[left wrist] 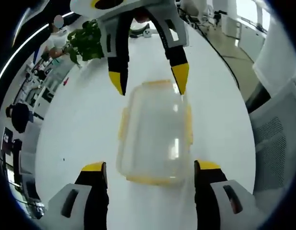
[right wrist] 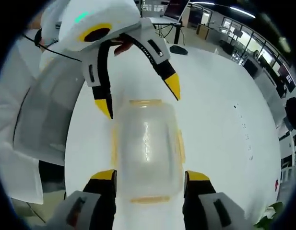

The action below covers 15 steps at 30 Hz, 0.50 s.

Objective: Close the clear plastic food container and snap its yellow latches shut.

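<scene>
Left gripper view shows the clear container (left wrist: 155,134), lid on, lying on the white worktop (left wrist: 90,124) between the left gripper (left wrist: 150,167) and right gripper (left wrist: 150,81), both spread wide and grasping nothing, seemingly bracketing its ends to press its yellow latches (left wrist: 188,124), offices beyond.

No readable text — no labels, brands or numbers.

Each tool (left wrist: 150,167) (right wrist: 150,177) has a white body, black jaws, yellow tips.
</scene>
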{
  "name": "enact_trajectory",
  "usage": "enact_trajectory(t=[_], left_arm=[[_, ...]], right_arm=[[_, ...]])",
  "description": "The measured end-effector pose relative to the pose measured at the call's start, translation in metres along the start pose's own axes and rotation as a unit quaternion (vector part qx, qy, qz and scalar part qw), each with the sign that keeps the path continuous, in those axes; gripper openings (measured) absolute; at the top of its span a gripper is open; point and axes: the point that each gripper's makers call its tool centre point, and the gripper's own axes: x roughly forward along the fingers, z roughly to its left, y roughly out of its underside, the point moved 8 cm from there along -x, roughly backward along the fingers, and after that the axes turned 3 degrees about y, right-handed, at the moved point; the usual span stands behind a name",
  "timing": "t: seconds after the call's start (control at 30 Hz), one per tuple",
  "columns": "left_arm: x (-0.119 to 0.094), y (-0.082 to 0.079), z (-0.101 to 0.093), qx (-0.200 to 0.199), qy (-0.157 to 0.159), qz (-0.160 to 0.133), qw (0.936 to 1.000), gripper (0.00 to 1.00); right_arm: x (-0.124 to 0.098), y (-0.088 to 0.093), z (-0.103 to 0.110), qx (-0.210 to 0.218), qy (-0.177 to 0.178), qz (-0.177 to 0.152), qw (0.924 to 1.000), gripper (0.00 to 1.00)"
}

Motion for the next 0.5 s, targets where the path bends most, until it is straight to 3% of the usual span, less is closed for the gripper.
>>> enact_trajectory(t=[0.5], left_arm=[[0.004,0.013,0.007,-0.013,0.024,0.014,0.9995,0.85]], right_arm=[[0.018,0.006,0.010,-0.019,0.013,0.008,0.9997,0.65]])
